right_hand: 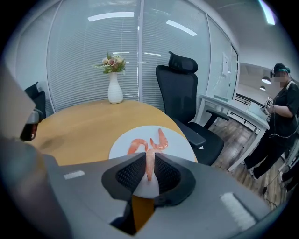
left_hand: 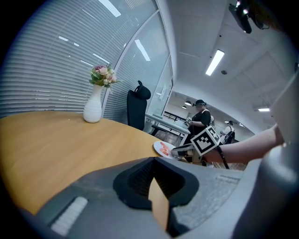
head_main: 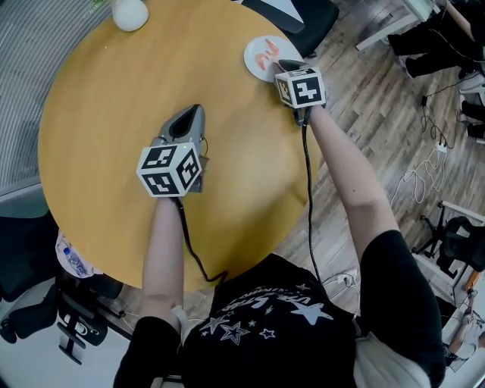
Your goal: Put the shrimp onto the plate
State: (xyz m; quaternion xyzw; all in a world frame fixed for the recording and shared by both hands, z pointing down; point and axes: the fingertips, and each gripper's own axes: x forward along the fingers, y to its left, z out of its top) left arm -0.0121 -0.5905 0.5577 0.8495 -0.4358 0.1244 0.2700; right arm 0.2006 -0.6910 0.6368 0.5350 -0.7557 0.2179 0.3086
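A white plate (head_main: 252, 51) (right_hand: 180, 144) lies at the far right edge of the round wooden table (head_main: 114, 114). Two orange shrimp (right_hand: 136, 145) (right_hand: 162, 137) rest on it. My right gripper (head_main: 288, 65) (right_hand: 149, 170) hangs over the plate's near edge, shut on a third shrimp (right_hand: 150, 162) that stands upright between the jaws. My left gripper (head_main: 186, 120) (left_hand: 156, 186) hovers over the middle of the table, jaws together with nothing in them. From the left gripper view the plate (left_hand: 161, 148) and the right gripper (left_hand: 184, 150) show in the distance.
A white vase (head_main: 130, 14) (right_hand: 115, 88) (left_hand: 93, 108) with flowers stands at the table's far side. A black office chair (right_hand: 187, 93) (head_main: 307, 19) is just behind the plate. A person (right_hand: 275, 112) stands at desks to the right.
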